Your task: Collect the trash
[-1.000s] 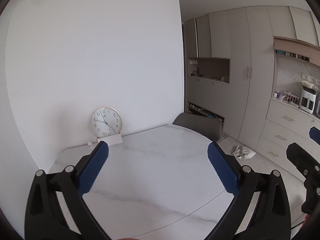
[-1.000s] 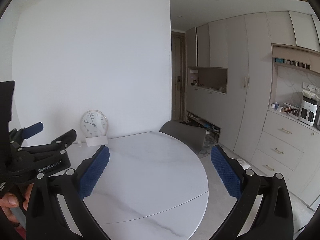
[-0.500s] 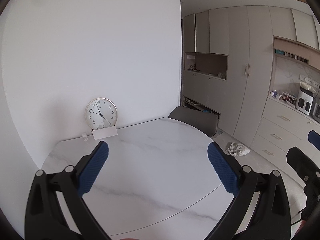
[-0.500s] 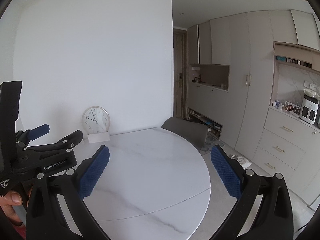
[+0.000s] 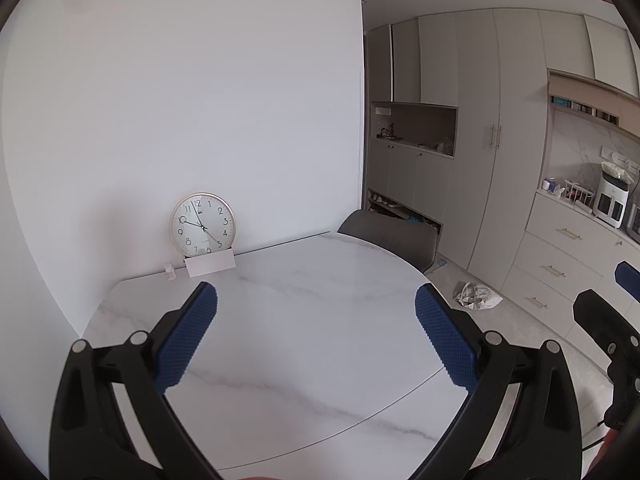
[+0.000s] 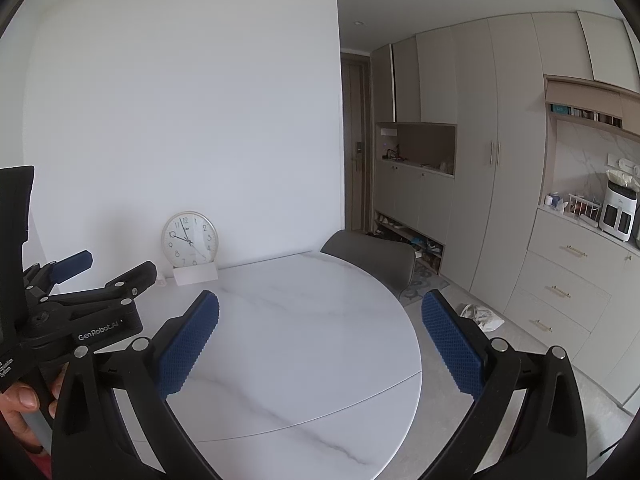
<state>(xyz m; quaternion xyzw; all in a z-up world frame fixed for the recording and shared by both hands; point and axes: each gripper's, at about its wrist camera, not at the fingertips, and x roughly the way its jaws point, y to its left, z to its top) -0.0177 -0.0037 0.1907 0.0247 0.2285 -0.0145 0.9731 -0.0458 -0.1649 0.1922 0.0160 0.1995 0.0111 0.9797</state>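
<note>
While both tools hovered above the marble worktop (image 5: 304, 344), the left gripper (image 5: 316, 332) and right gripper (image 6: 320, 336) had their blue-padded fingers (image 6: 188, 344) spread wide, holding nothing. Item: crumpled plastic bag (image 5: 476, 297), on the floor (image 6: 444, 364) beside the drawer cabinets (image 6: 560, 280), well apart from both. Item: wall clock (image 5: 203, 224), leaning upright against the wall, a white card (image 5: 210, 264) before it. Item: grey chair (image 6: 372, 258), at the worktop's far edge.
</note>
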